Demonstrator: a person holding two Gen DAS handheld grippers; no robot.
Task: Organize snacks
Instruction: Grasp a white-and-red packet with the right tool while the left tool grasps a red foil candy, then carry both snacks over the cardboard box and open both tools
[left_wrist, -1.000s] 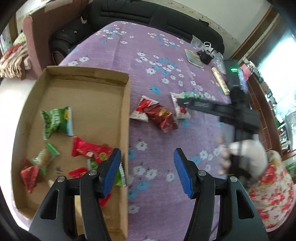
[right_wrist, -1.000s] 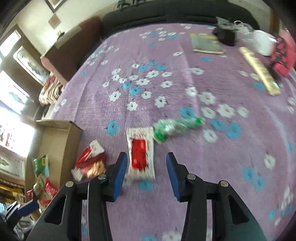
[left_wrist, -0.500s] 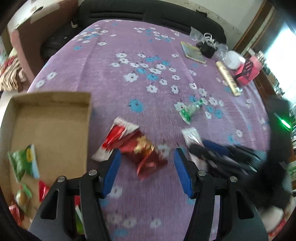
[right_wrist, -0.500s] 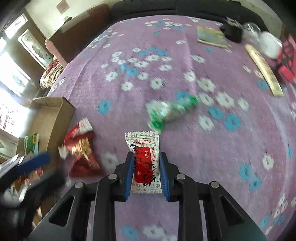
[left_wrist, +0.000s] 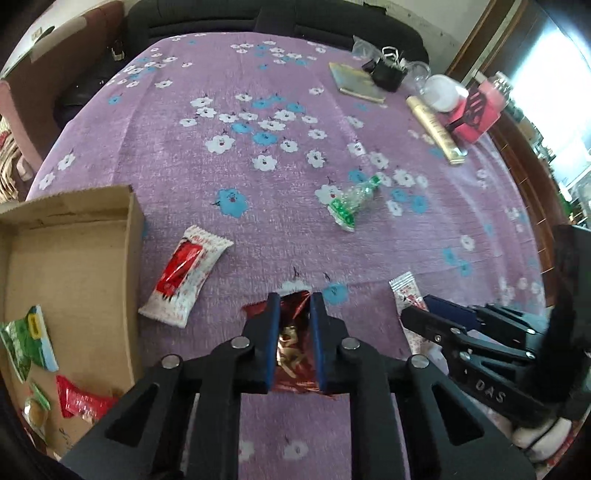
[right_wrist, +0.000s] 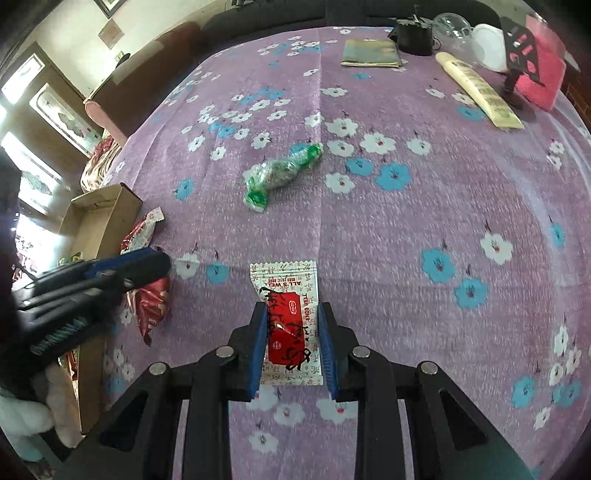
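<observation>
Purple floral cloth (left_wrist: 258, 229) | left tool (left_wrist: 294, 306) clamps foil packet (left_wrist: 293, 354) | right tool (right_wrist: 292, 317) clamps white-red packet (right_wrist: 288, 314)

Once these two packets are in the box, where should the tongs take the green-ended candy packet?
Probably across its bulging clear middle: the green candy packet lies flat and alone on the purple cloth, slanted, with twisted green ends pointing near-left and far-right. Come straight down with the tongs turned square to that slant; the thin ends would likely slip.
</observation>
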